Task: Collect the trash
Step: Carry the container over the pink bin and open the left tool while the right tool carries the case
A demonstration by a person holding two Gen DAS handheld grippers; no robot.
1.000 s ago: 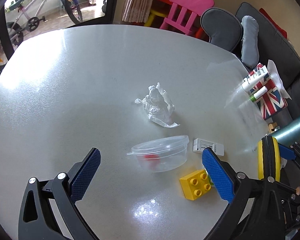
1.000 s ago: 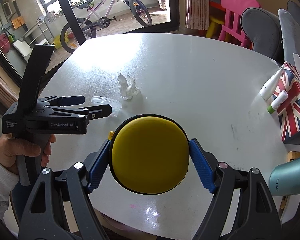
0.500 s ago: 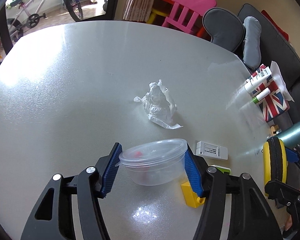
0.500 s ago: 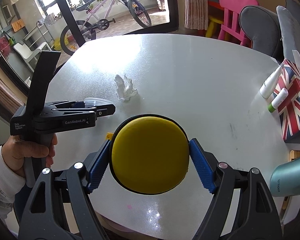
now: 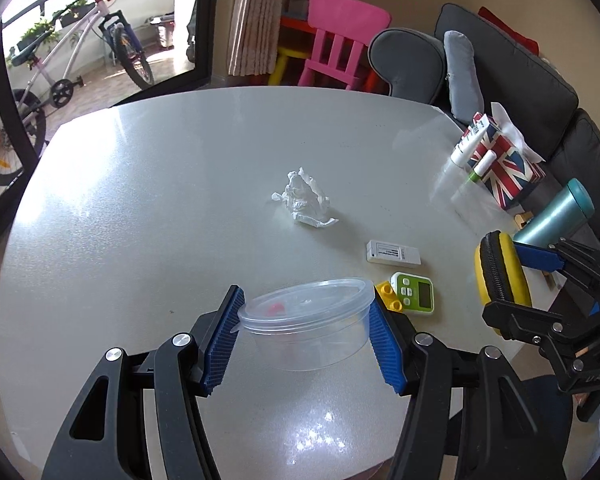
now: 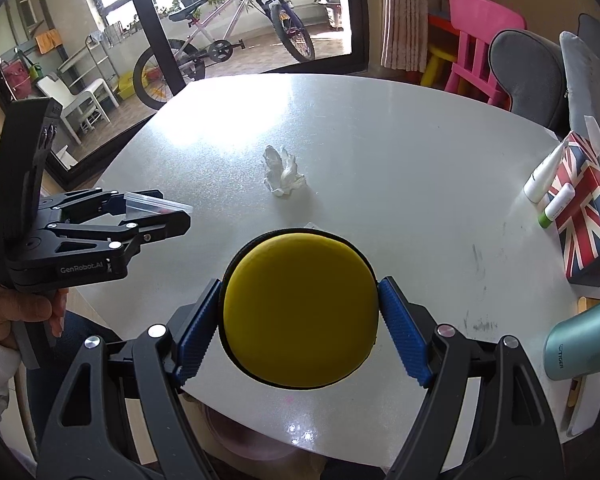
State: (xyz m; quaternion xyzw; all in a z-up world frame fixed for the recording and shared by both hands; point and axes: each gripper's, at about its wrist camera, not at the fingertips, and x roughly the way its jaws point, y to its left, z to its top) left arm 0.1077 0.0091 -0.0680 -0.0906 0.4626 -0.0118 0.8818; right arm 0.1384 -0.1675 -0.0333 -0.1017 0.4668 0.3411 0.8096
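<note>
Both grippers clamped: left gripper on upright container, right gripper on seemingly edge-up yellow case.

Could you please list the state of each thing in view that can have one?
Left hand-held gripper: shut on the plastic tub.
Plastic tub: lid on, held off the table, tilted.
Right hand-held gripper: shut on the yellow case.
Yellow case: zipped shut, held above the table edge.
Tissue: crumpled, lying on the table.
Green timer: lying flat, display blank.
Teal flask: lying on its side.
</note>
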